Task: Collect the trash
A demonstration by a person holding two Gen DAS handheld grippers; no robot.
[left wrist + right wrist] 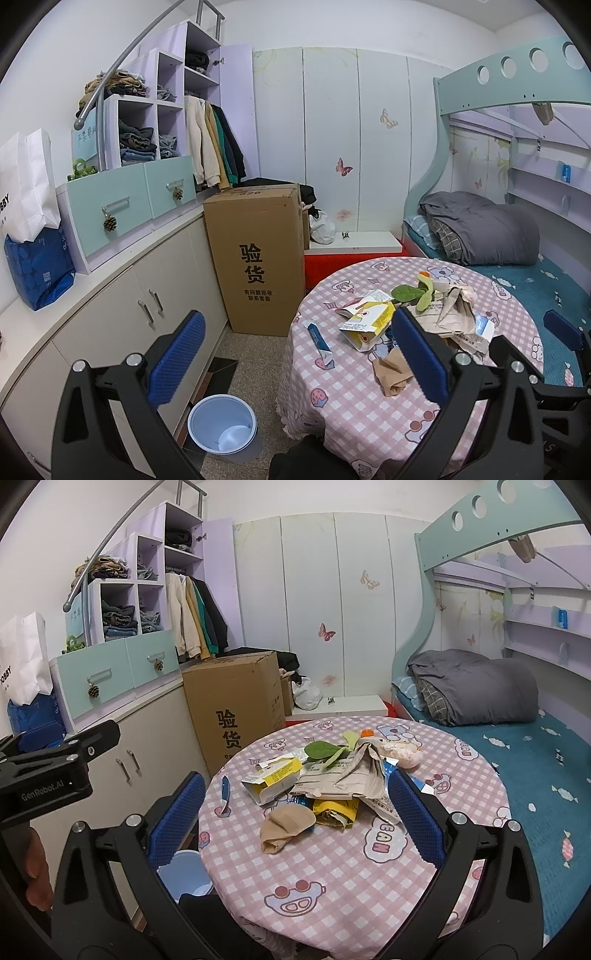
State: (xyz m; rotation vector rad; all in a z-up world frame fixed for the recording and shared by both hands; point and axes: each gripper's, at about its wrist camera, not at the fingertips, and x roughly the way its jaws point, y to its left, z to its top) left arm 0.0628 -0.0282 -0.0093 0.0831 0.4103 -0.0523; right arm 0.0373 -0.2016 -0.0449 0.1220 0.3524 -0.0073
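Two grippers are hanging wide open and empty over a pink checked table [351, 871] as you are facing a loose heap of trash. Your left gripper [295, 354] is spreading its blue pads with the pale blue bin [221, 422] on the floor just inside its left finger and the litter beyond its right finger. Your right gripper [295, 819] is framing the pile between its fingers: nearest its left finger a small blue wrapper [224, 789], then the yellow carton [273, 781], a limp tan stocking [284, 827], crumpled newspaper [351, 779] and green leaves [325, 751]. All of it is looking light; the carton is likely crushing under a hard squeeze, so pinch a folded edge, and gather the soft stocking at its bunched middle. A tall cardboard box [258, 258] is crowding the floor beyond the bin.
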